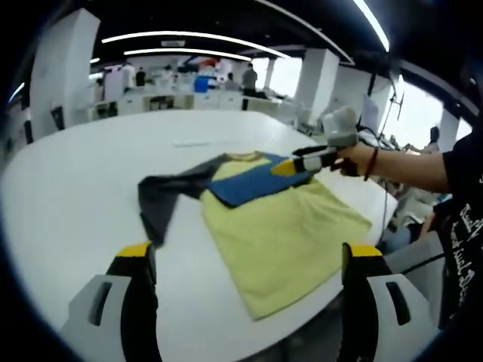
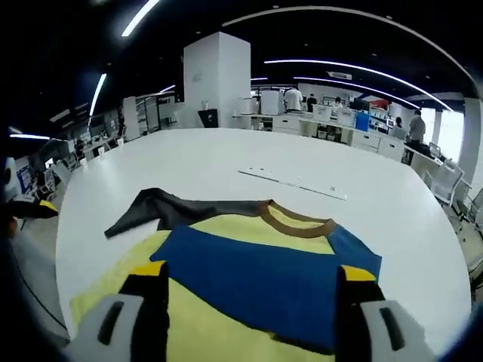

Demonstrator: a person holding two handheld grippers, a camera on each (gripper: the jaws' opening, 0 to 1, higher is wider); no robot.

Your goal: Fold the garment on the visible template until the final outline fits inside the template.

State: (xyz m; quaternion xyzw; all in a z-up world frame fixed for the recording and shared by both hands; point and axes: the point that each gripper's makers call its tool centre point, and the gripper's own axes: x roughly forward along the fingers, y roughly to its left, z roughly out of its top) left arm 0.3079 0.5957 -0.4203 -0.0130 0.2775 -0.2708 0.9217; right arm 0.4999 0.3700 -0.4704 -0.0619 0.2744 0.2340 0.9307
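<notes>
A yellow T-shirt (image 1: 279, 234) lies flat on the white table (image 1: 75, 188), collar (image 2: 298, 219) toward the far side. Its blue sleeve (image 1: 253, 181) is folded across the chest. Its dark grey sleeve (image 1: 162, 200) stretches out sideways onto the table. My right gripper (image 1: 290, 166), held by a hand, hovers at the blue sleeve's outer end; in the right gripper view its jaws stand wide apart over the blue sleeve (image 2: 256, 279), so the right gripper (image 2: 253, 275) is open and holds nothing. My left gripper (image 1: 249, 256) is open, above the shirt's hem and near the grey sleeve's end.
A thin pale strip (image 2: 294, 183) lies on the table beyond the collar, also seen in the left gripper view as a strip (image 1: 192, 143). The table edge (image 1: 362, 260) runs close to the shirt's right side. Desks and people (image 1: 249, 75) stand far behind.
</notes>
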